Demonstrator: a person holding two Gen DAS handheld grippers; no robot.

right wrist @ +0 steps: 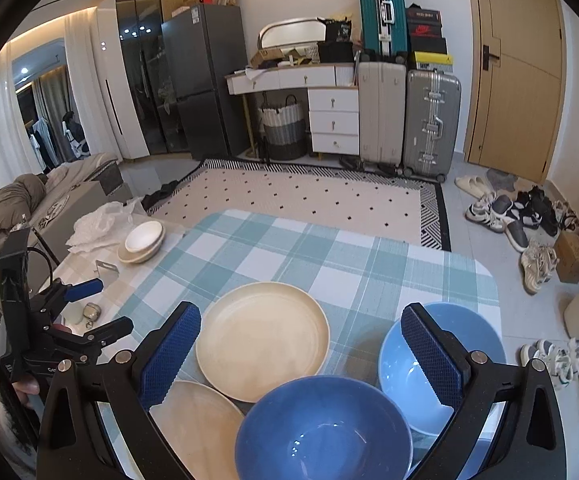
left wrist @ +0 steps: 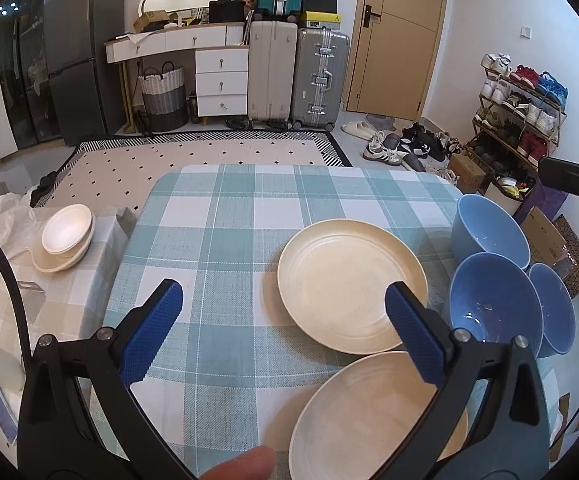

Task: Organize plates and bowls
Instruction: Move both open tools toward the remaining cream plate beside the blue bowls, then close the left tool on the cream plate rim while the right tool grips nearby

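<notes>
The left gripper (left wrist: pixel 283 304) is hovering with its blue-padded jaws spread wide and holding nothing, above the near middle of the table covered in a teal-and-white checked cloth (left wrist: pixel 225 216). A fingertip (left wrist: pixel 245 465) of the person is showing at the bottom edge of the left wrist view. The right gripper (right wrist: pixel 300 338) is likewise standing released and empty, poised over the crockery on the right side of the table.

Just right of the left gripper, two round cream plates are lying flat: the farther cream plate (left wrist: pixel 351 286) near the table's middle and the nearer cream plate (left wrist: pixel 369 416) at the near edge, with the rims appearing to overlap slightly. Farther right, three smooth blue bowls are clustered at the table's right edge: a darker blue bowl (right wrist: pixel 323 426) sitting nearest the right gripper, a lighter blue bowl (right wrist: pixel 441 364) behind it on the far right, and a third blue bowl (left wrist: pixel 551 306) visible only in the left wrist view. Well apart on the far left, on a lower surface, stacked white bowls (left wrist: pixel 65 236) are resting in a cream dish.

Nothing appears to be gripped yet, so the sorting looks to be at its opening step. The next move is probably calling for one gripper to descend onto a rim, closing on a plate edge to stack it on its twin, or on a bowl wall to nest it.
</notes>
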